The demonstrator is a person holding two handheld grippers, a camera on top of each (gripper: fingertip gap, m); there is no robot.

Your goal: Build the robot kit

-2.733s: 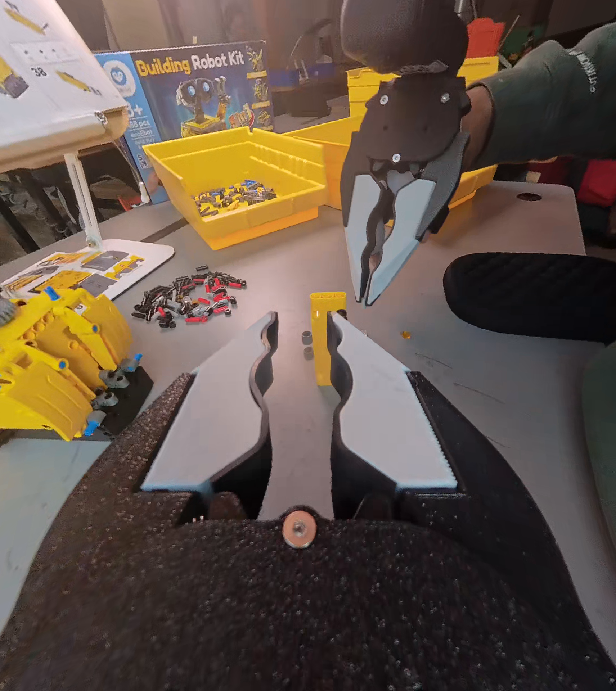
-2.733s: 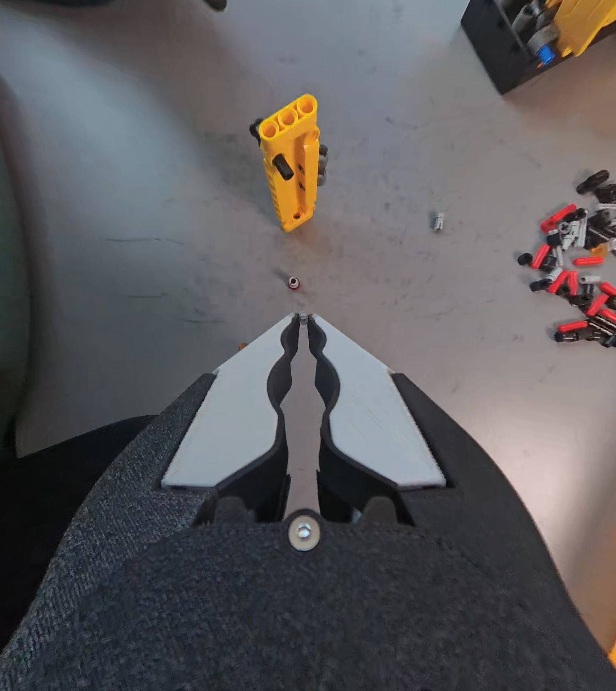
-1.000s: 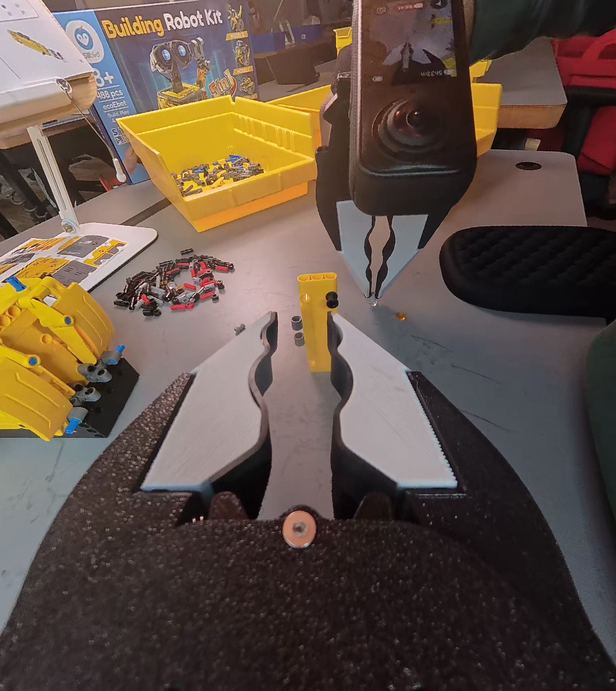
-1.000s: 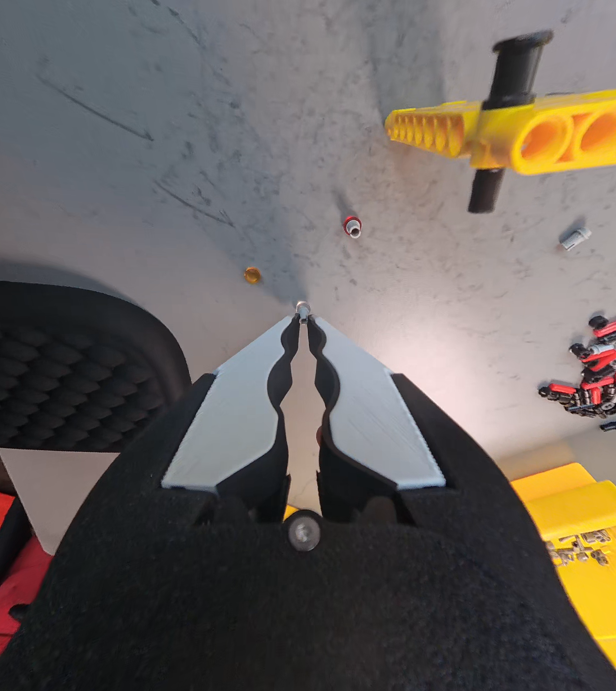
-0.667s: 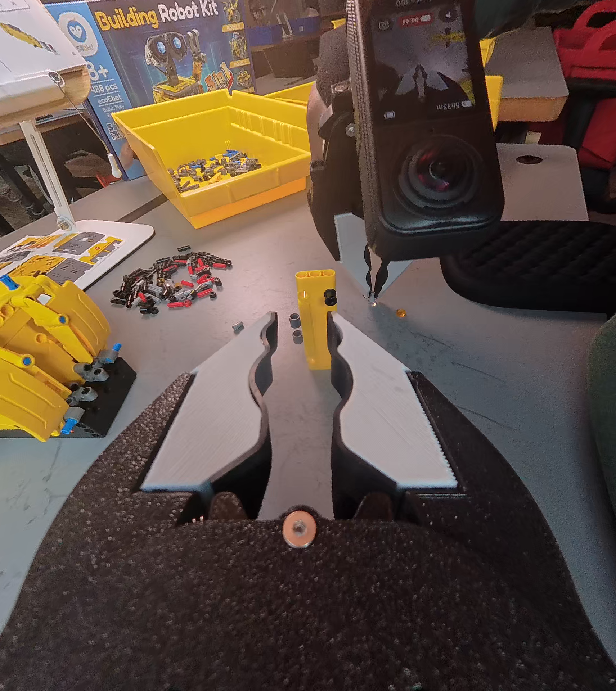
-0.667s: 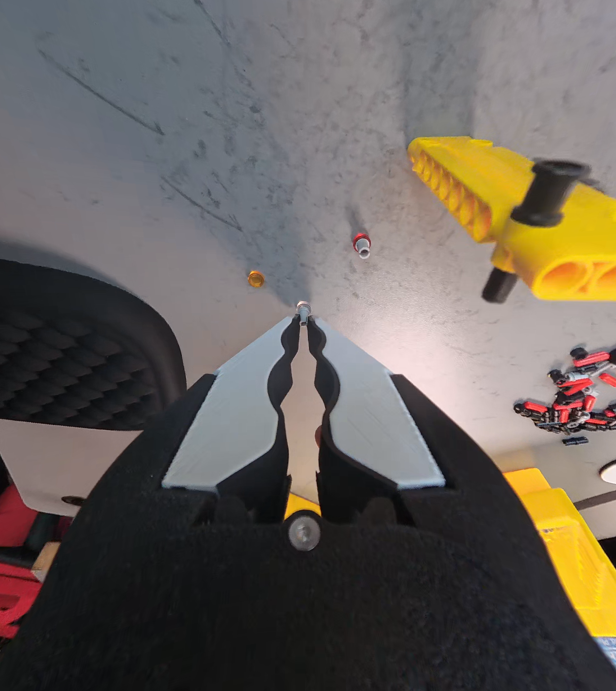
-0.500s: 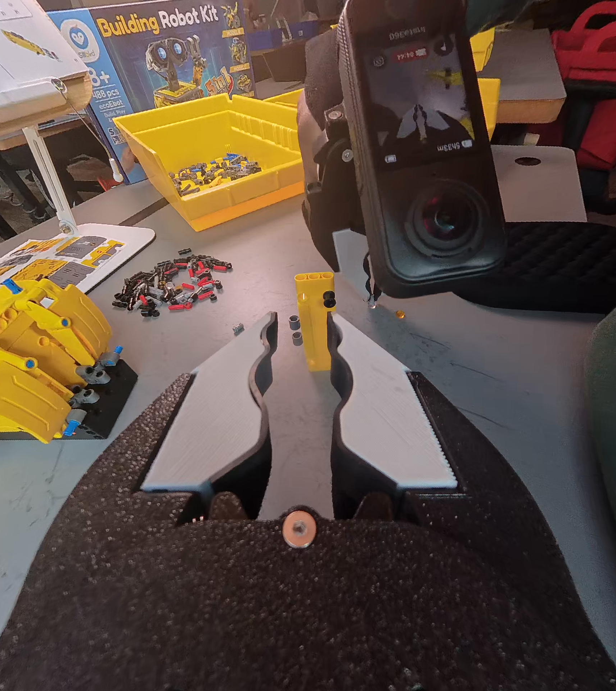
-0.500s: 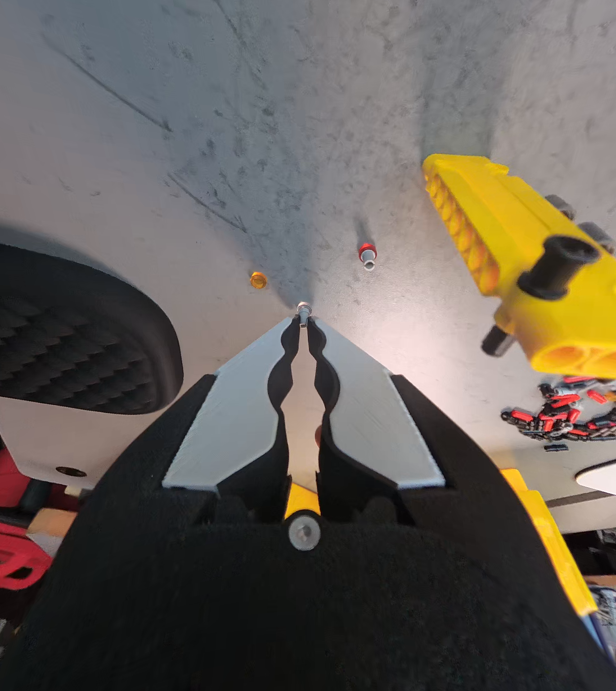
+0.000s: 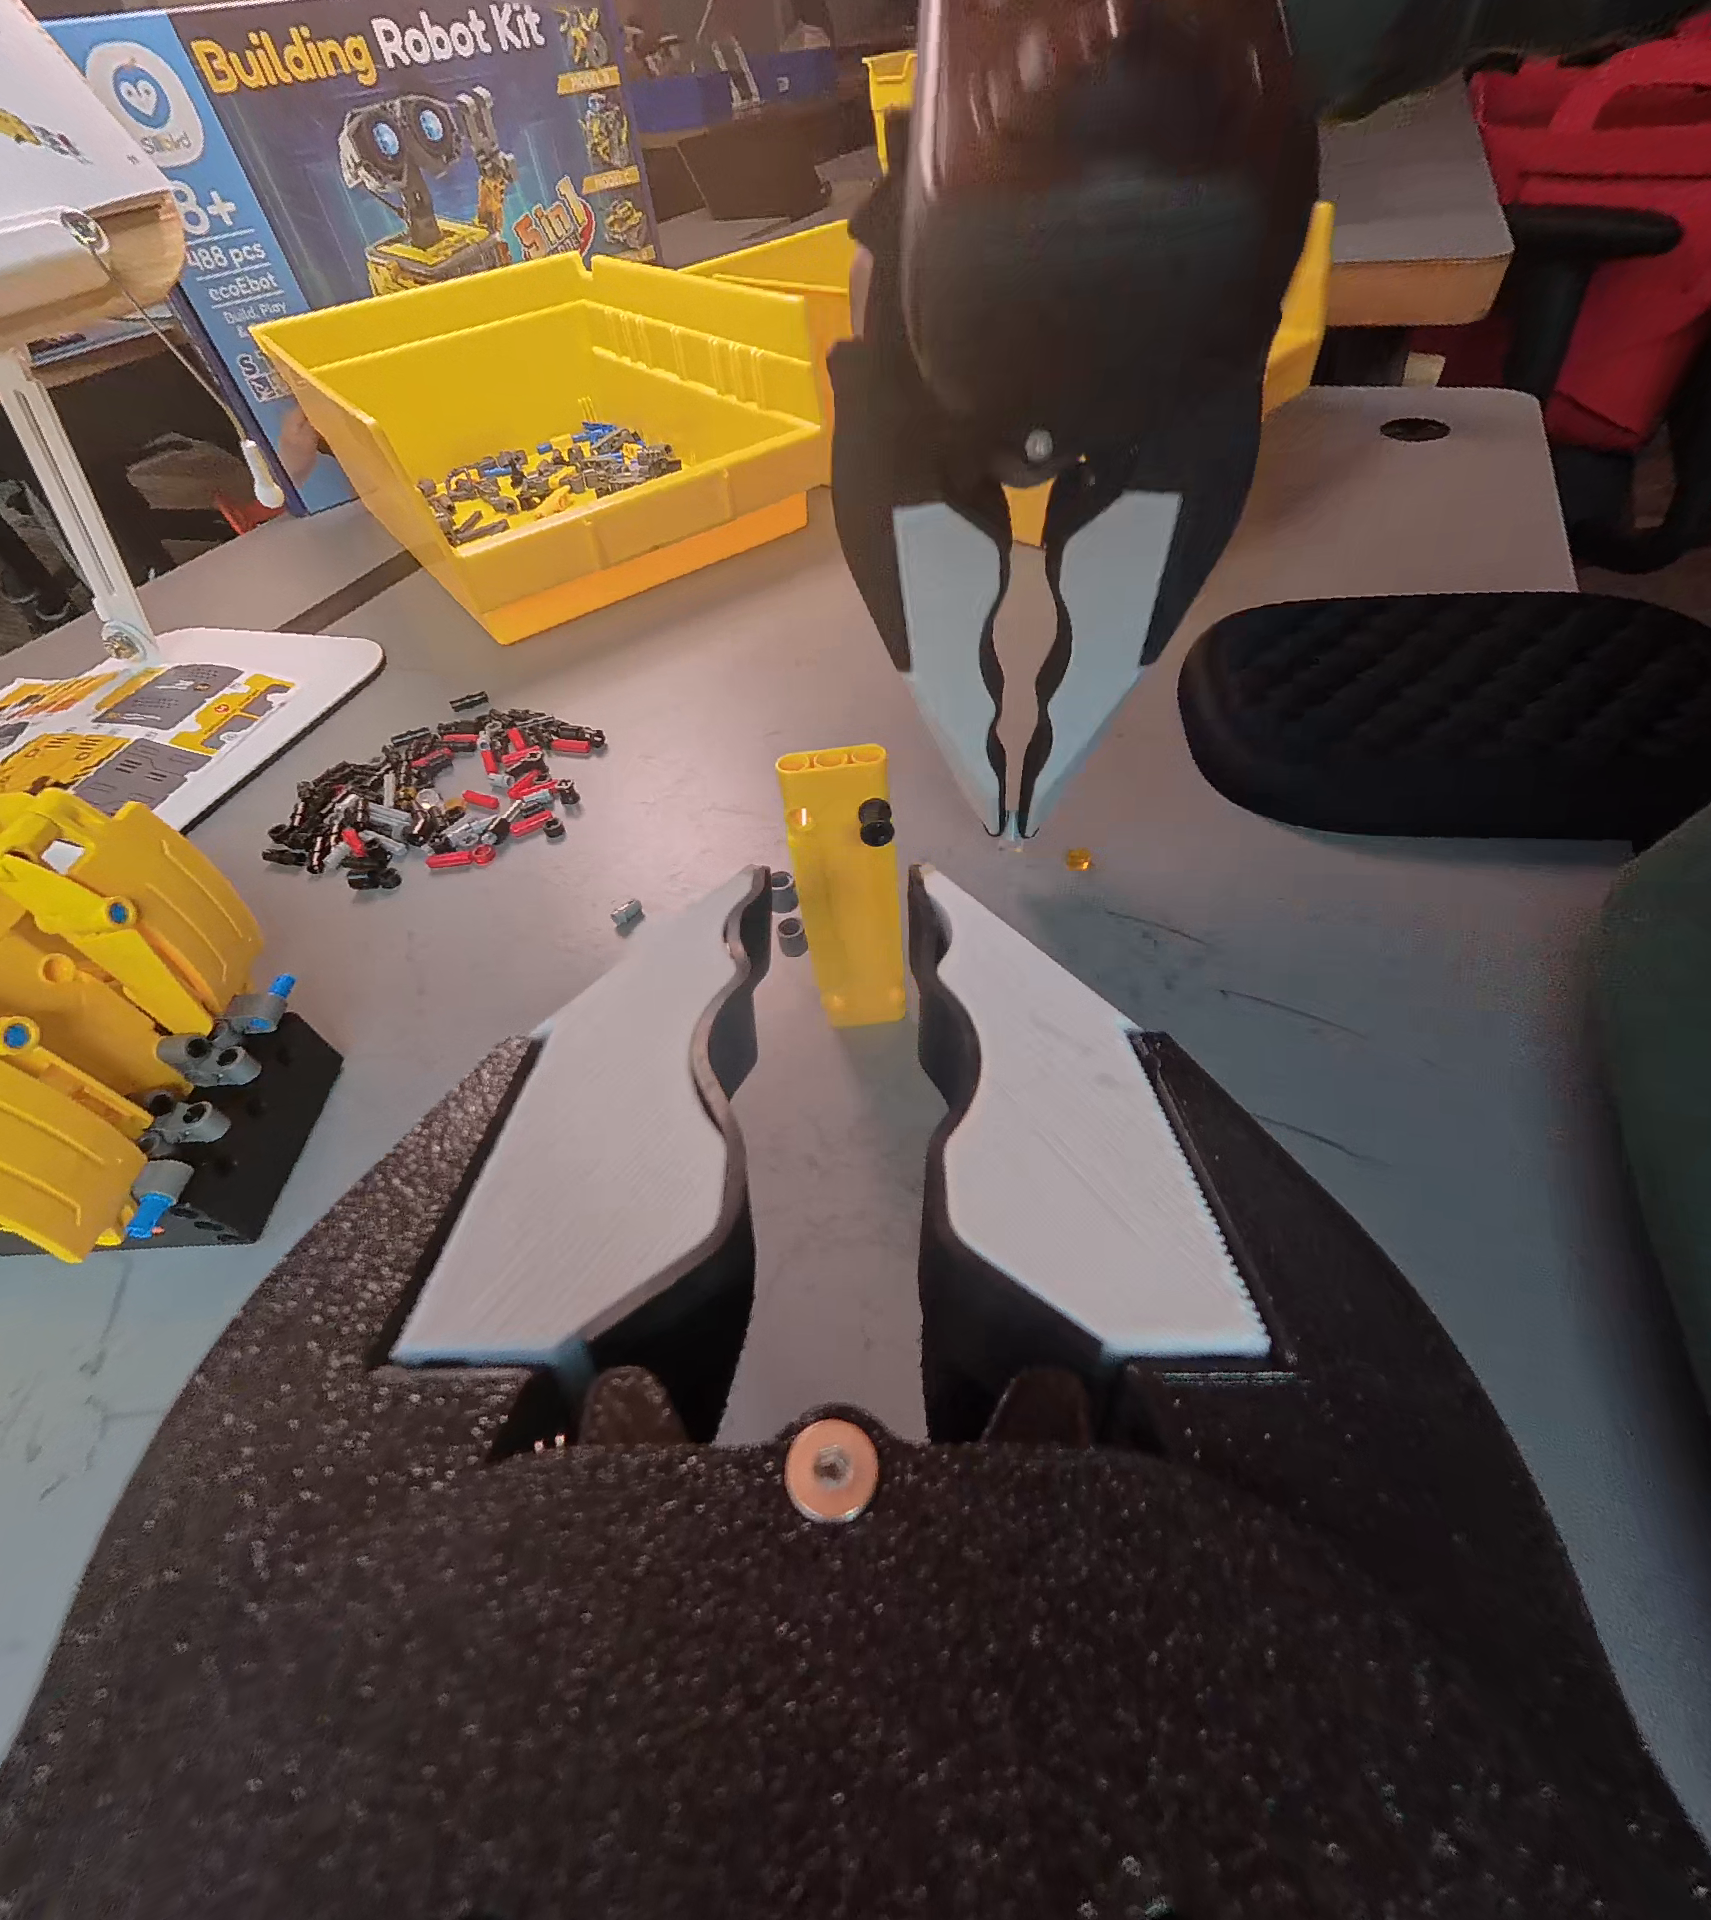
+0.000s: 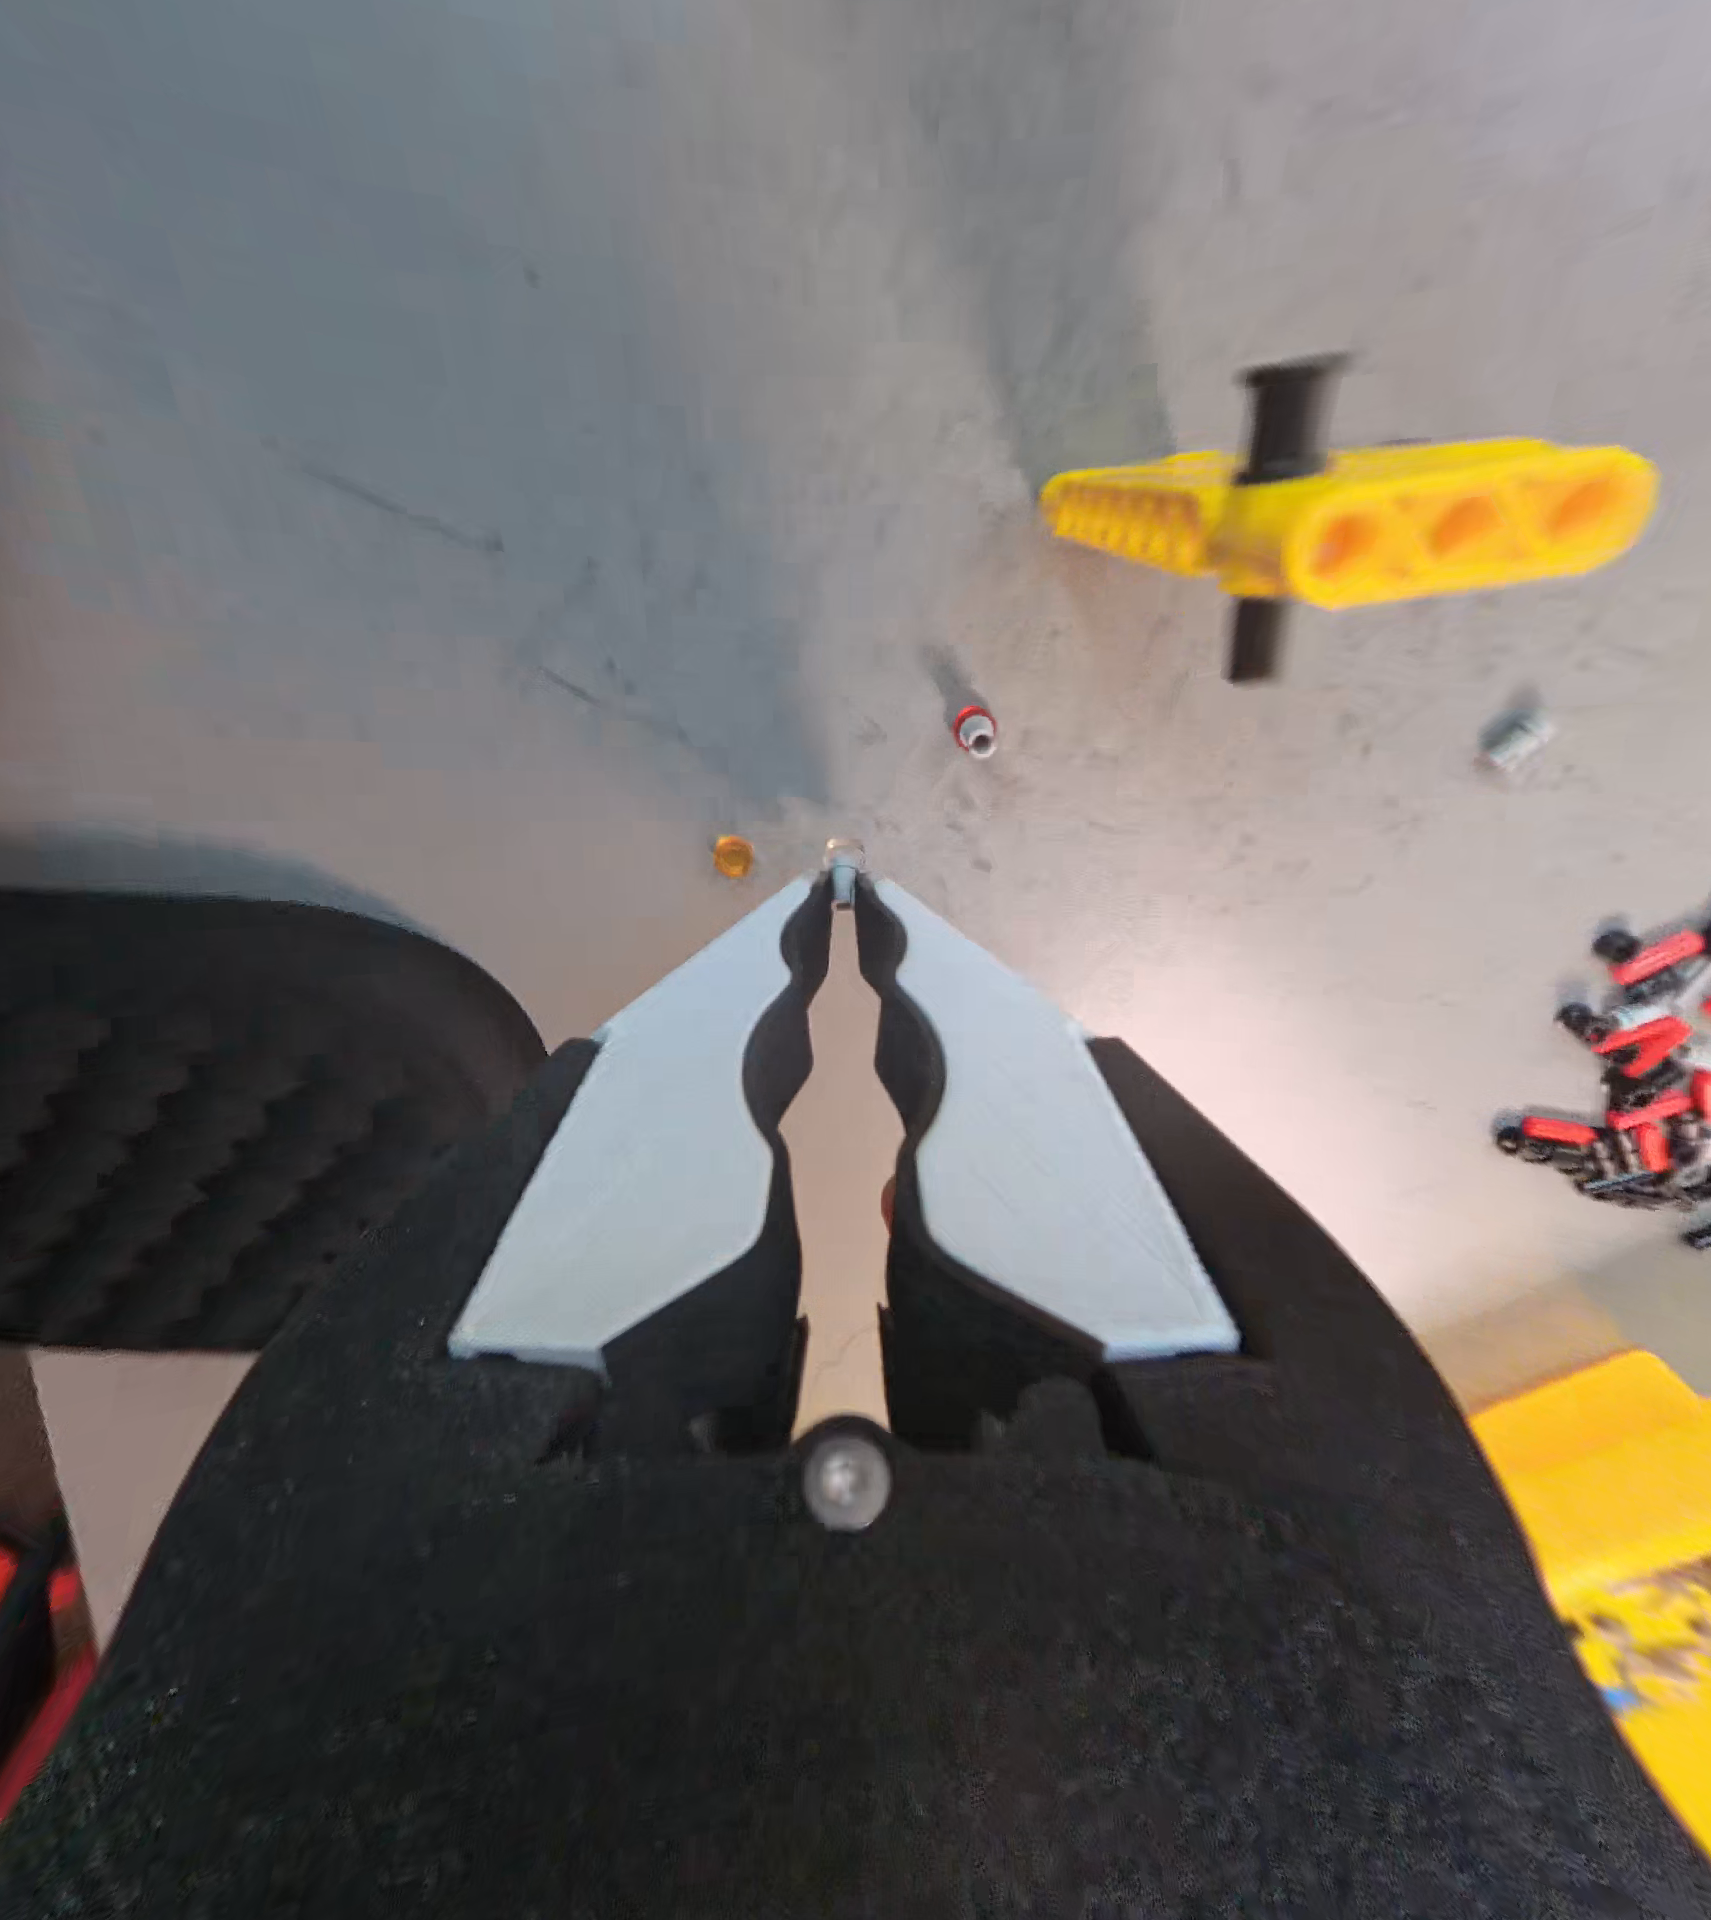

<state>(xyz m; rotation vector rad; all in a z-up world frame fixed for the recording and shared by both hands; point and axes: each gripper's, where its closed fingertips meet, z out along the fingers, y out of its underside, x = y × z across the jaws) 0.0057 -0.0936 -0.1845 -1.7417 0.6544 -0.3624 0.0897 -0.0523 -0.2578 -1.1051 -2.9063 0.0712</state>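
- Presently, the left gripper point(image 9: 835, 883) sits low over the grey table point(image 9: 1350, 1039) with its jaws apart; a yellow beam point(image 9: 846, 894) stands upright between the fingertips, and whether either fingertip touches it cannot be told.
- The yellow beam shows three holes at its top end and carries a black pin point(image 9: 874, 821) through its side; two small grey bushes point(image 9: 789, 909) lie just beside it on its left.
- The right gripper point(image 10: 843, 883) points steeply down at the table, jaws closed together on a small grey pin point(image 10: 843, 868) nipped at the very tips; the pin's end is at or just above the table surface, contact not determinable.
- In the right wrist view, a small orange stud point(image 10: 732, 856) lies just beside the gripper tips, and a red-and-grey pin point(image 10: 973, 725) lies near, between the tips and the yellow beam point(image 10: 1350, 530).
- A loose grey connector point(image 10: 1512, 734) lies apart from the beam; a heap of red and black pins point(image 9: 435, 795) lies further left on the table.
- A yellow model on a black base point(image 9: 51, 1018) stands at the left edge; a yellow bin point(image 9: 539, 416) holding small parts and a blue kit box point(image 9: 394, 156) stand behind.
- A black textured pad point(image 9: 1453, 717) lies to the right.
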